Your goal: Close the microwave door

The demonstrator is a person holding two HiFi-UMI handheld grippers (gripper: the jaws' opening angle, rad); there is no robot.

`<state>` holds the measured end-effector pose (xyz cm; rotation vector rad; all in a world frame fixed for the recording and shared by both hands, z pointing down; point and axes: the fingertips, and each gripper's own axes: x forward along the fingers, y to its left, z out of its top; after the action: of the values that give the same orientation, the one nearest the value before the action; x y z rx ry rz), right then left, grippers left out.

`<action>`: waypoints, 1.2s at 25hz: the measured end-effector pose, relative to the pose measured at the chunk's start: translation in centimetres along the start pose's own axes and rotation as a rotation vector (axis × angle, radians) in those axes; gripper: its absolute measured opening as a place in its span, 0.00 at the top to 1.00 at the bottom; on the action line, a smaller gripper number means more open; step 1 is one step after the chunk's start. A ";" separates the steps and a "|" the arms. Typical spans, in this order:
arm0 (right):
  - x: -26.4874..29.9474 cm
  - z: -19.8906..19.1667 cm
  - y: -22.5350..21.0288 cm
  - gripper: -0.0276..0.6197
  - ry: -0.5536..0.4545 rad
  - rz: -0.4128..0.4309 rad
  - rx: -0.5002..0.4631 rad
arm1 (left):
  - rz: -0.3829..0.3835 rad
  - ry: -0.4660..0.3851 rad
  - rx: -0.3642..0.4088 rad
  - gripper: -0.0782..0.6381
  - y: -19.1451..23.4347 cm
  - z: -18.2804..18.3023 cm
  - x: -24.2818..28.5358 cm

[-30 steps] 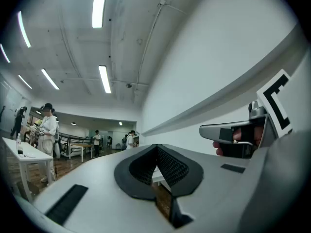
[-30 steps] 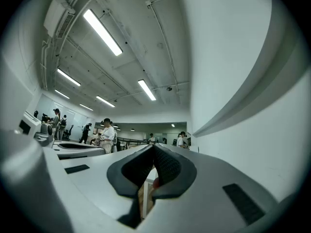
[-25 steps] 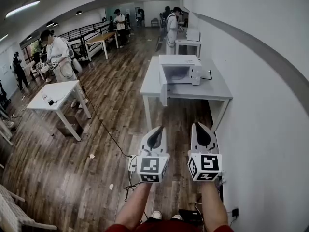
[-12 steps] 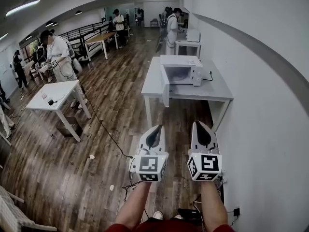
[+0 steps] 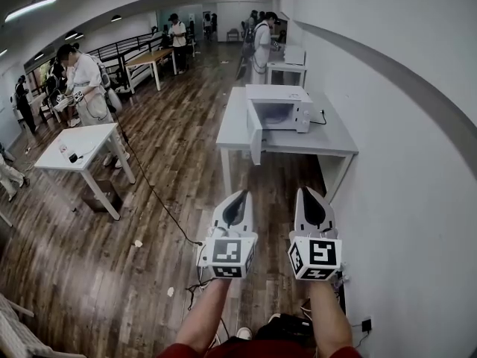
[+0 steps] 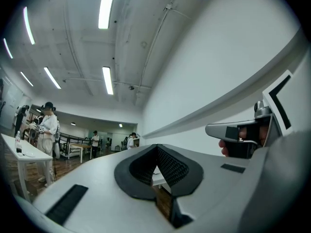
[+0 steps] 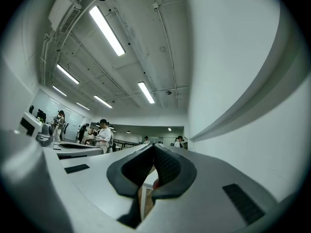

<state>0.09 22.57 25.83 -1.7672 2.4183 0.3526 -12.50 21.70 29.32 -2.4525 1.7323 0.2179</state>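
1. Little has moved since a second ago: the left gripper [image 5: 242, 194] and right gripper [image 5: 306, 191] stay side by side, low in the head view, pointing toward the desk [image 5: 332, 139].
2. Left fingers [image 6: 171, 168] meet at the tips, with nothing between them.
3. Right fingers [image 7: 168, 168] are likewise together at the tips and hold nothing.
4. The microwave [image 5: 291, 103] stands on the desk near the wall [image 5: 402, 170], well apart from both grippers.
5. Its door [image 5: 255, 134] is open, swung out toward the camera from the left side, so the cavity shows.
6. Wood floor [image 5: 149, 222] lies between the grippers and the desk, and a dark cable [image 5: 160, 200] runs across it.
7. At the left, a person [image 5: 82, 80] in white stands just behind a white table [image 5: 74, 142].
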 end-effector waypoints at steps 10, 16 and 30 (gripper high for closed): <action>4.7 -3.0 -3.6 0.92 0.005 -0.002 0.019 | -0.009 0.027 0.013 0.85 -0.2 -2.5 6.0; 9.9 -4.6 -8.2 0.92 0.002 -0.002 0.027 | -0.009 0.023 0.016 0.85 -0.8 -3.4 13.0; 19.5 -8.0 -16.6 0.92 0.006 0.034 0.047 | 0.036 0.020 0.034 0.85 -2.0 -5.0 25.5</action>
<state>10.11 -2.29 27.02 -1.7114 2.4425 0.2920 -2.02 -2.16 29.31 -2.4098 1.7740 0.1659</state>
